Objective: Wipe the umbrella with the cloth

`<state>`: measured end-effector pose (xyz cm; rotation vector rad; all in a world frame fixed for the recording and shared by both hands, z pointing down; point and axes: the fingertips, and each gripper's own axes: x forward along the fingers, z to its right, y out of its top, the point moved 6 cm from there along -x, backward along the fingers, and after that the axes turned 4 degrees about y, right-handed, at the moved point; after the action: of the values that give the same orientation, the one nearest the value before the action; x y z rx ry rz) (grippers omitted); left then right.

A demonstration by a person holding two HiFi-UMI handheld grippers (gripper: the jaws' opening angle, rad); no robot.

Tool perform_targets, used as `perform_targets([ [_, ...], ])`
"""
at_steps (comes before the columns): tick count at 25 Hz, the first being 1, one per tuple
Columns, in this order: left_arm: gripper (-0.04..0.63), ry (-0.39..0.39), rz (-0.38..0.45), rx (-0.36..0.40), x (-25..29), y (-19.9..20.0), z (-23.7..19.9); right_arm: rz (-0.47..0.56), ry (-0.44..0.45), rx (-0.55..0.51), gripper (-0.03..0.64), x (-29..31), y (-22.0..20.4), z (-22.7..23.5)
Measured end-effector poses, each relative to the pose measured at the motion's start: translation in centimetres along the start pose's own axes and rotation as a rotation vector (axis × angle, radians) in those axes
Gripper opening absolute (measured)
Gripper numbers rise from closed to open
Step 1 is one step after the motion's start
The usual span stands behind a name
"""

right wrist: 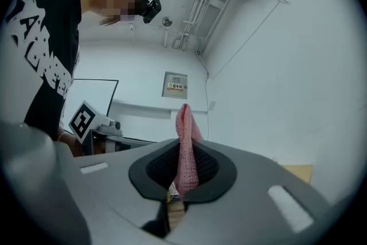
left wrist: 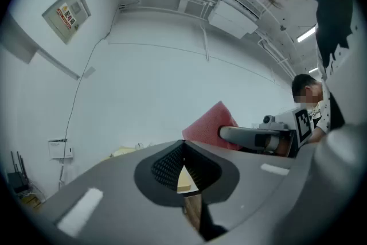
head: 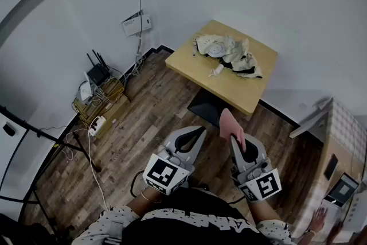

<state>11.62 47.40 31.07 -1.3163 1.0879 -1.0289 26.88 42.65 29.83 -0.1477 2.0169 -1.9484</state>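
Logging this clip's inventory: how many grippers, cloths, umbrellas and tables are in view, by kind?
Grippers: 2 (left gripper, right gripper)
Pink cloth: 1
Umbrella: 1
Wooden table: 1
Total: 5

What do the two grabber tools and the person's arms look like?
The left gripper and the right gripper are smooth grey, with black ridged pads inside the jaws. The left cube and the right cube on them show black-and-white square markers. The person wears a black top with white lettering and white sleeves with dark dots.
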Motion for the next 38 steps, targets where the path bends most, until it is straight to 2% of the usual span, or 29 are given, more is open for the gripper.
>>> perform_targets([
  [15, -0.006, 0.042, -0.020, 0.005, -0.1, -0.2, 2.0, 0.025, 0.030, 0.053, 0.029, -2.2, -0.1, 1.0],
  [21, -0.006, 0.049, -0.045, 0.037, 0.0, -0.1, 3.2, 0.024, 0.033, 0.075, 0.029, -3.3, -0.5, 1.4],
  [28, -0.006, 0.102, -0.050, 0.027, -0.6, -0.9, 3.6, 0.023, 0.068, 0.077, 0.030, -3.8, -1.0, 1.3],
  [38, -0.006, 0.074, -0.045, 0.023, 1.3, -1.1, 3.0, 0.001, 0.048, 0.064, 0.031, -3.4, -1.3, 2.6],
])
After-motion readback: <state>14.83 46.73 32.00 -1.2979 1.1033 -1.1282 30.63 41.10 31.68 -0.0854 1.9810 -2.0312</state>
